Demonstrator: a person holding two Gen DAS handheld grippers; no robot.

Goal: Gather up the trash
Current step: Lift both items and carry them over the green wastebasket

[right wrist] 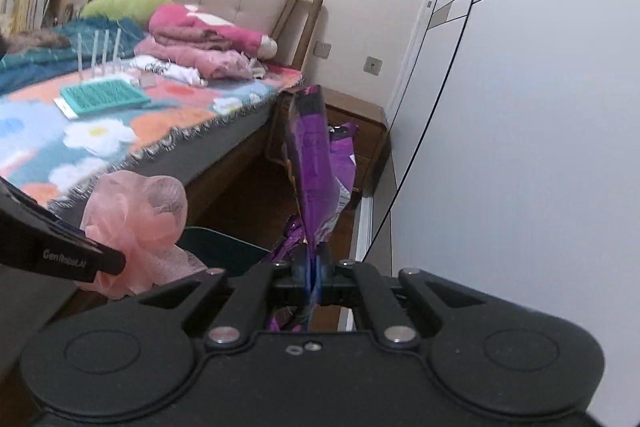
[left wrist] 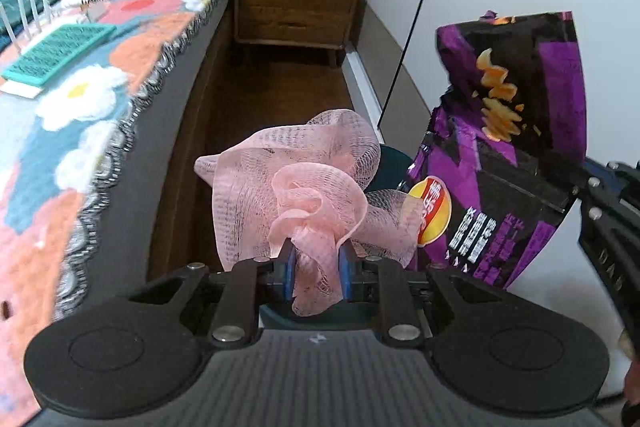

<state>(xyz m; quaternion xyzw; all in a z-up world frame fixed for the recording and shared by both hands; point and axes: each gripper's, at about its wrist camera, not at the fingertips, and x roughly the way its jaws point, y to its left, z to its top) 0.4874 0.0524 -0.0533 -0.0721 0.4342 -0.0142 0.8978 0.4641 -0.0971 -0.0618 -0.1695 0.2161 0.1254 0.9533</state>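
My pink mesh pouf [left wrist: 304, 187]; my purple-and-black snack bag [left wrist: 516, 147]; a flowered orange, blue and white bedspread [left wrist: 80, 115].

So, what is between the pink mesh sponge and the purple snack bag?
A dark green bin shows low in the gap between the pink mesh sponge and the purple snack bag, clearest in the right wrist view.

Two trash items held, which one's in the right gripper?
The purple crinkled snack bag, pinched at its edge by the right gripper. The pink mesh bath pouf is in the left gripper.
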